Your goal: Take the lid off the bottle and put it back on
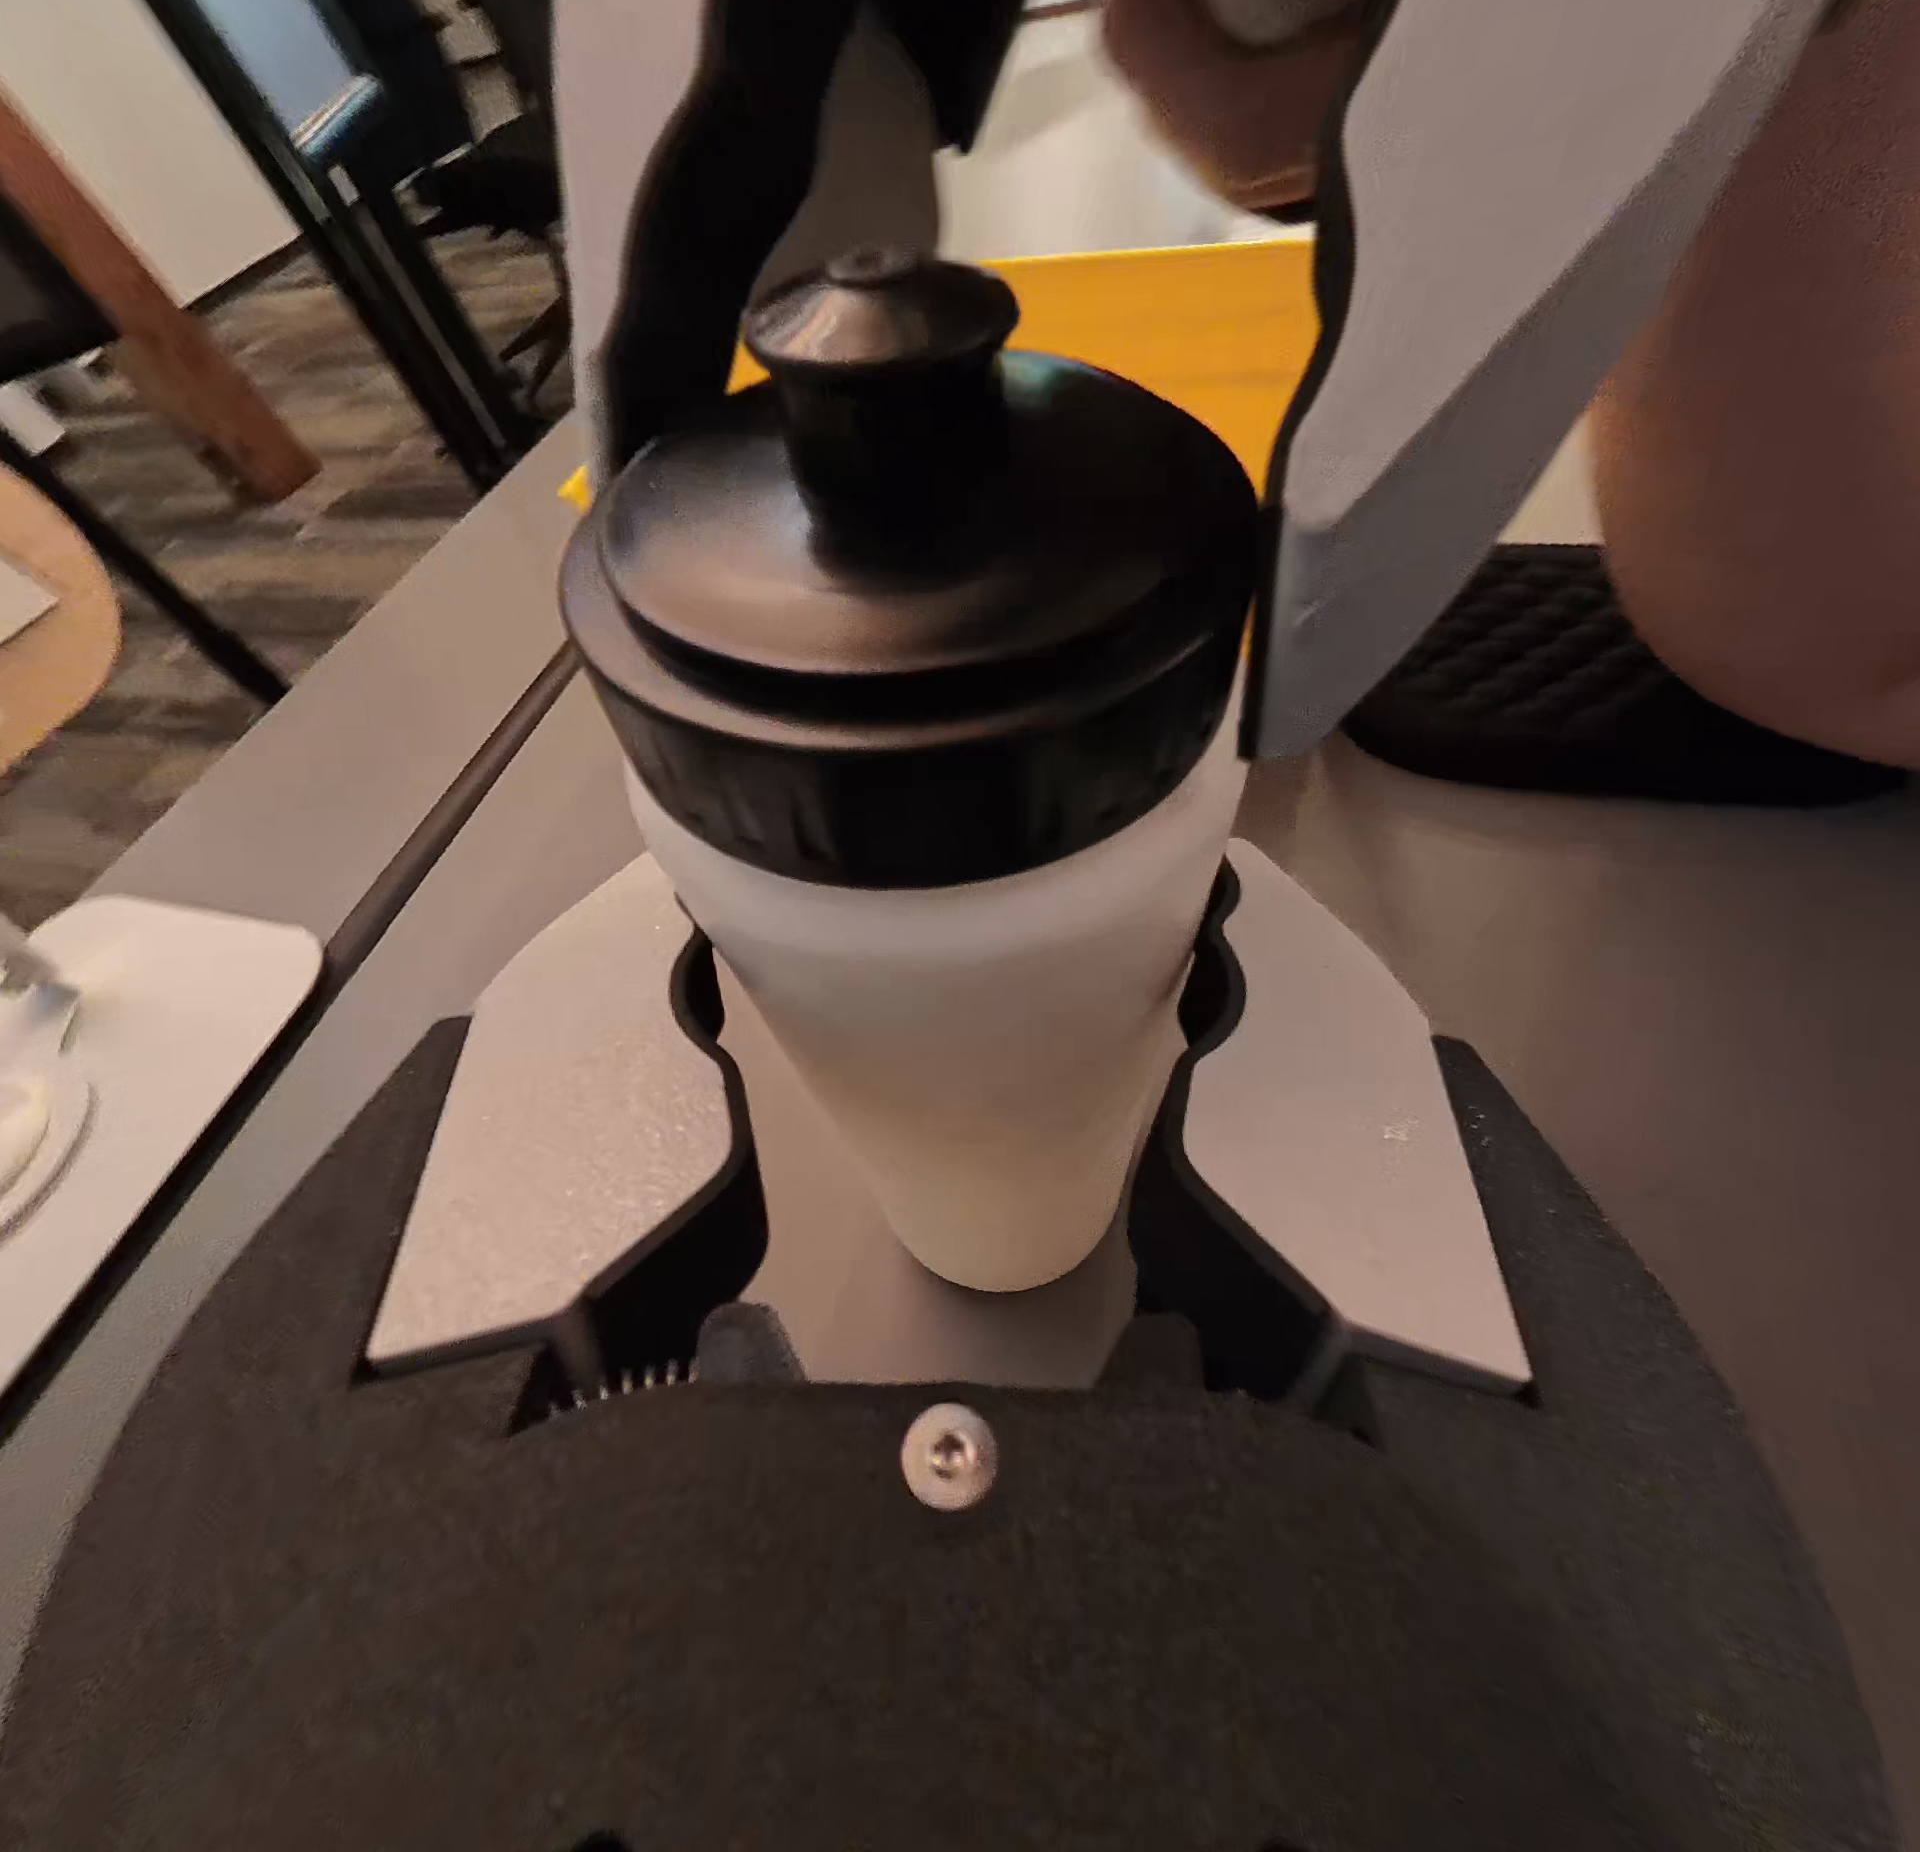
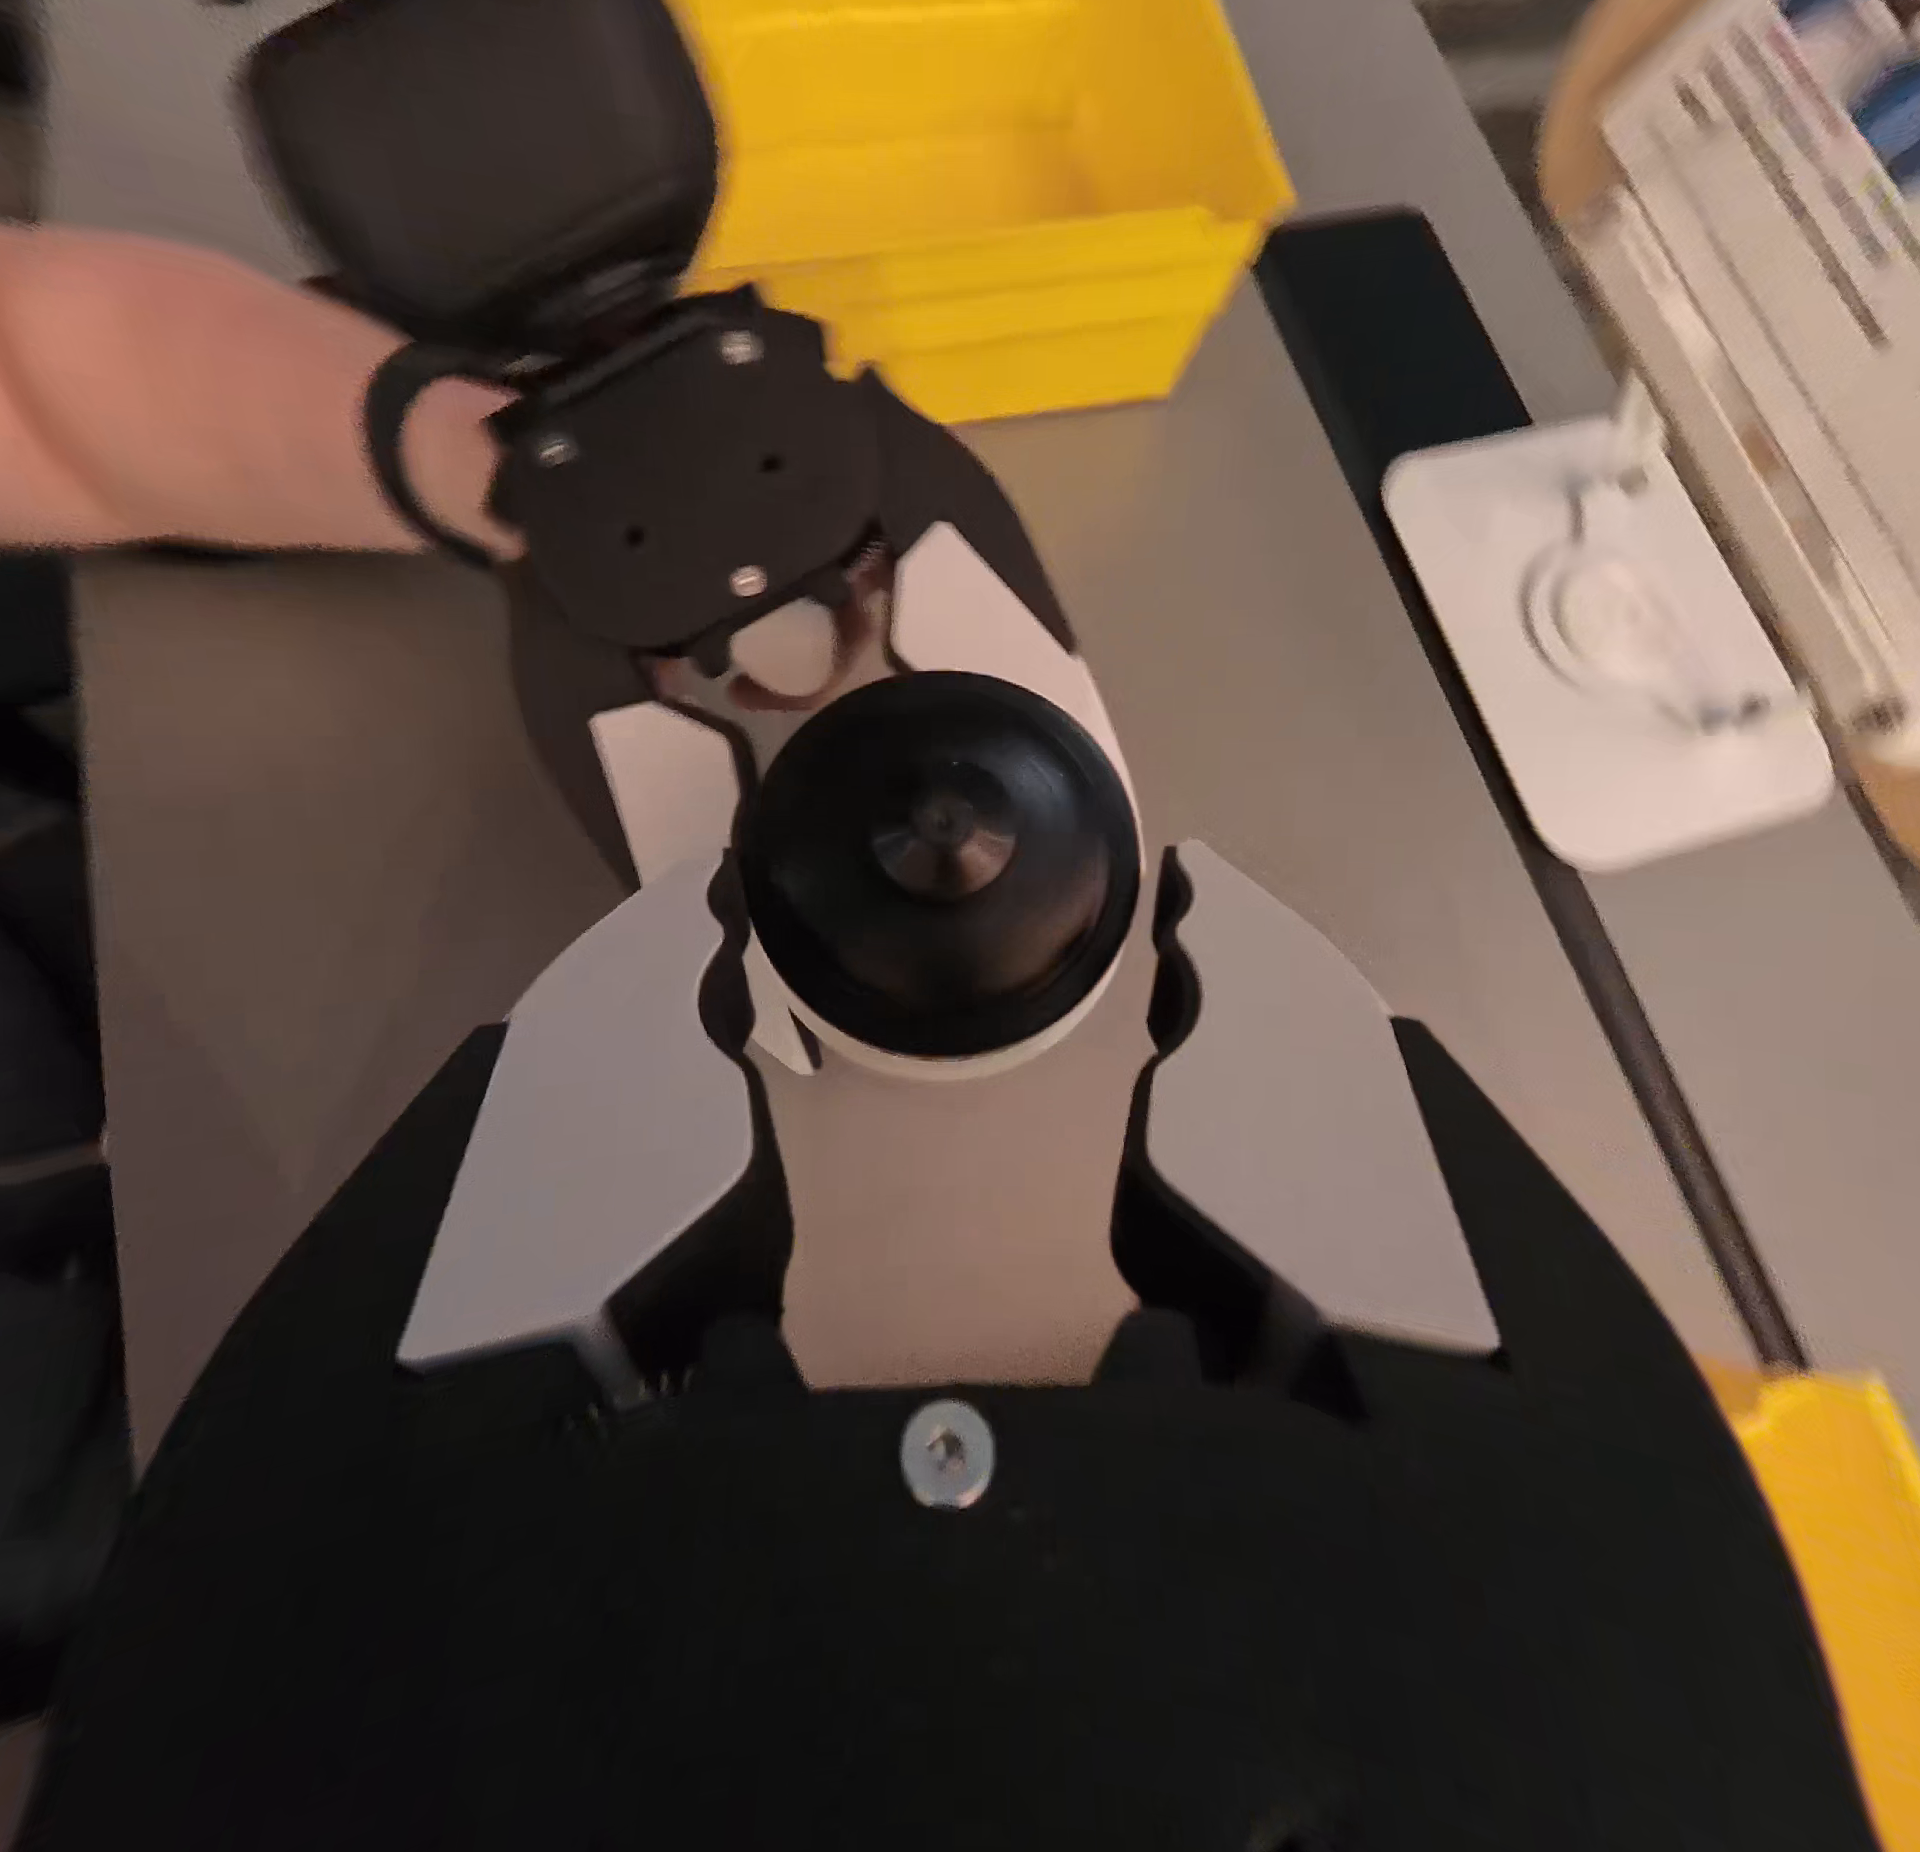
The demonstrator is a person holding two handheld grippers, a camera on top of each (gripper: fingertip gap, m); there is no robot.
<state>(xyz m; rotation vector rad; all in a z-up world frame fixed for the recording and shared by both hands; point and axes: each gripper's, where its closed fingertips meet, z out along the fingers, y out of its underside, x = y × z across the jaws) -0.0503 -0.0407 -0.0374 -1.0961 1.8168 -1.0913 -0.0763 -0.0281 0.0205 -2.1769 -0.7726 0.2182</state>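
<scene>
Holding: we have the left gripper (image 1: 951, 981) pinched on the white bottle (image 1: 935, 1054), one finger pressing each side of its body below the cap.

Right tongs: our right gripper (image 2: 940, 961) comes down from above with its fingers spread to either side of the lid (image 2: 940, 857); in the left wrist view one finger (image 1: 1351, 514) looks to touch the lid's right rim, the other stands just behind on the left, so we cannot tell whether they press yet.

Lid: black, ribbed around the skirt, with a pull spout (image 1: 883, 348) on top; seated on the bottle neck.

Bottle axis: upright, base on the grey table (image 2: 1299, 971), so the lid faces straight up into our right gripper.

Key relation: lid lies dead ahead between the right fingers, centred; the turning axis runs along that gripper's own line of sight.

Nearer hand: the right for the lid, the left for the body.

Judgement: unscrewing looks about to begin.

Far side: yellow bin (image 2: 997, 171) beyond the bottle; white square base (image 2: 1600, 649) at far right.
</scene>
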